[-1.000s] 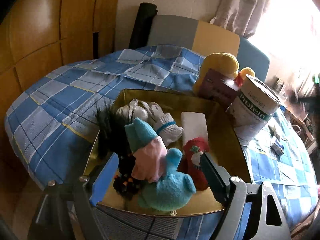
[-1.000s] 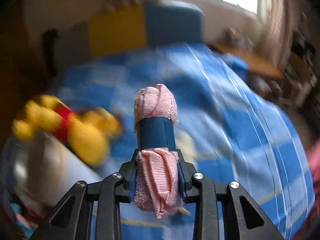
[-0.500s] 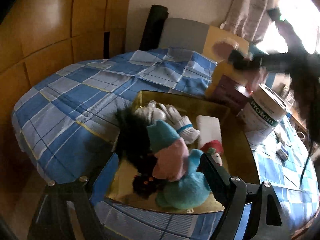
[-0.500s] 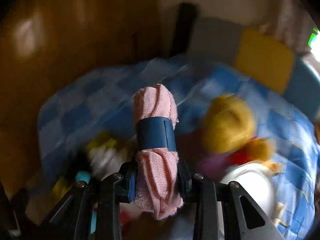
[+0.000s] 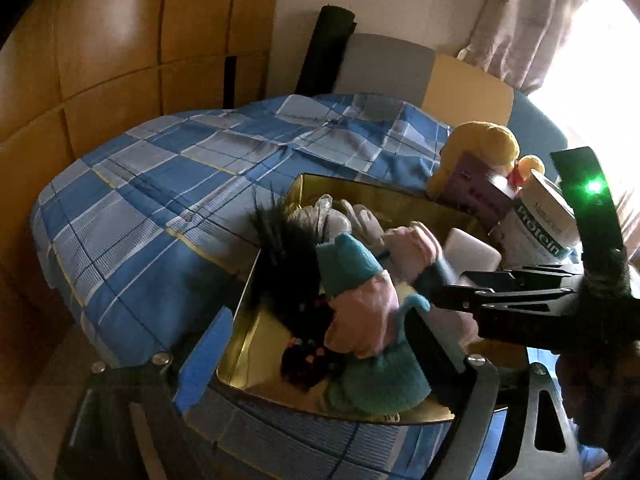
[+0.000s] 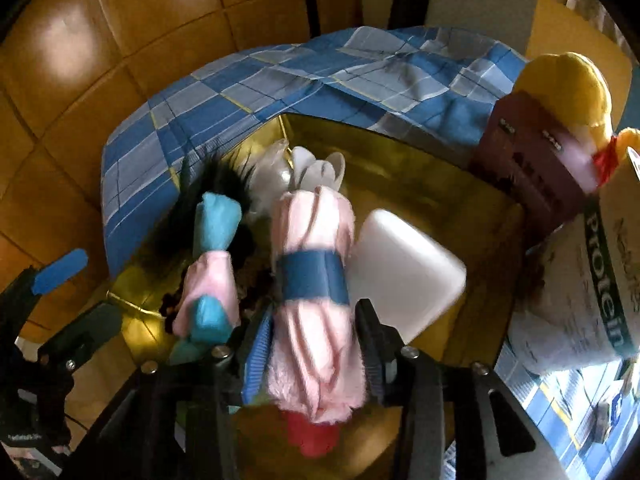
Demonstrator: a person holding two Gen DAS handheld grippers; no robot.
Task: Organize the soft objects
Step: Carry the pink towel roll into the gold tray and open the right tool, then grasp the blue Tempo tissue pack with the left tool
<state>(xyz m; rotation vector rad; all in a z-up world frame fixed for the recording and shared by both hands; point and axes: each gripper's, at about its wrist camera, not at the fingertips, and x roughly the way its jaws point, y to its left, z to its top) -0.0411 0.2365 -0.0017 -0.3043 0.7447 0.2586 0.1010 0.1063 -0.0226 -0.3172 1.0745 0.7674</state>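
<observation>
My right gripper [image 6: 312,356] is shut on a rolled pink cloth with a blue band [image 6: 316,280] and holds it over the gold tray [image 6: 400,152]. The tray holds a teal and pink plush toy [image 6: 212,256], white gloves [image 6: 316,168], a white pad [image 6: 404,264], a black feathery thing [image 6: 216,176] and a red toy [image 6: 312,436]. In the left wrist view the right gripper [image 5: 452,292] reaches in from the right with the pink cloth [image 5: 412,240]. My left gripper [image 5: 316,348] is open and empty at the tray's near edge [image 5: 236,376].
A yellow plush bear [image 6: 568,80] lies behind a maroon box [image 6: 528,160] and a white protein can [image 6: 588,288] to the tray's right. All rest on a bed with a blue checked cover [image 5: 160,184]. Wooden panels [image 5: 100,40] stand on the left.
My right gripper swung left with the pink cloth, from over the bed to over the tray, and came into the left wrist view. My left gripper drifted left, still open.
</observation>
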